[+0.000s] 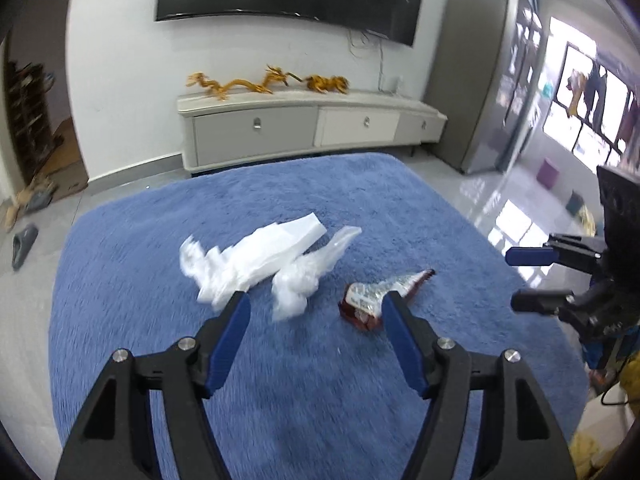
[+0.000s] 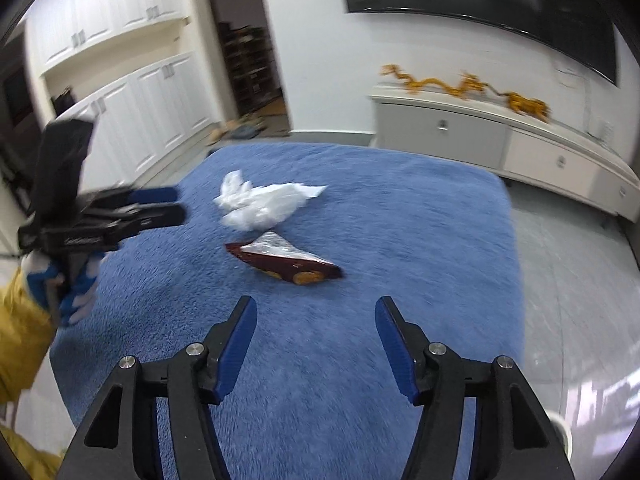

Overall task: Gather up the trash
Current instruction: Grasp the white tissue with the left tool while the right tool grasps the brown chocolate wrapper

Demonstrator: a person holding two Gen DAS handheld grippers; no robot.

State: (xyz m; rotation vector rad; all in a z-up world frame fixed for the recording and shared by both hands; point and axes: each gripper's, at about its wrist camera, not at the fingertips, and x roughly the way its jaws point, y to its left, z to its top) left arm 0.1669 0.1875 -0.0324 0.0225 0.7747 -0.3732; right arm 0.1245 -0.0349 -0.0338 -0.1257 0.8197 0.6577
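Trash lies mid-frame in the left wrist view: white plastic bags (image 1: pixel 256 260) and a dark red snack wrapper (image 1: pixel 380 296) on the blue rug (image 1: pixel 160 360). The left gripper (image 1: pixel 316 312), jaws spread and empty, hangs above them.

In the right wrist view, the right gripper (image 2: pixel 314 316) is likewise spread and empty at lower centre, with the wrapper (image 2: pixel 284 262) just above it.

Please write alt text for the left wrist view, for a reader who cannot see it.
The open left gripper hovers above a blue rug that holds white plastic bags and a dark red snack wrapper. The right gripper enters from the right edge; a TV cabinet stands behind.
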